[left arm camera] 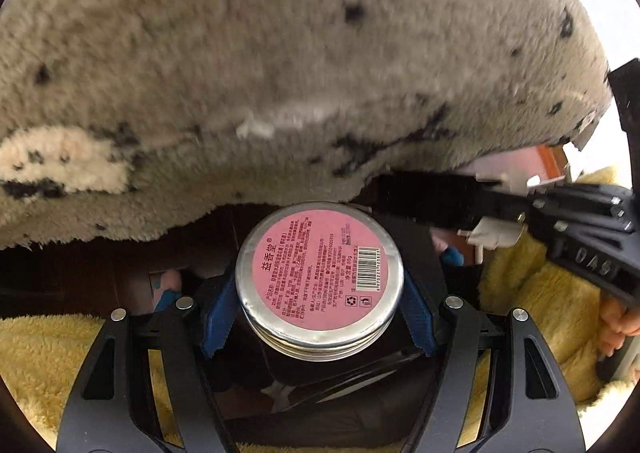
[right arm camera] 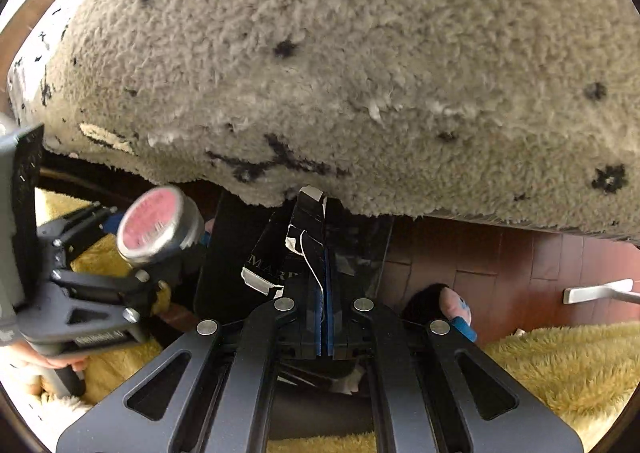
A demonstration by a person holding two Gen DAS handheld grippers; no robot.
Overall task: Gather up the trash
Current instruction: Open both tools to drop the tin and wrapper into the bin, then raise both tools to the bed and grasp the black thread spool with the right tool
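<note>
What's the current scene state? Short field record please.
left tool: shut on round tin
round tin: silver, pink label facing the left camera, held off the floor
right tool: shut on black bag edge
black bag: dark, torn white label on it, mouth below the tin
rug: grey shaggy with black marks, edge above the bag
floor: red-brown tiles
person's clothing: yellow fleece, at the bottom of both views

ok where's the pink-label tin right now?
The tin is clamped in the left claw, centre of the left wrist view, just below the shaggy rug edge. The right wrist view shows it at left.
</note>
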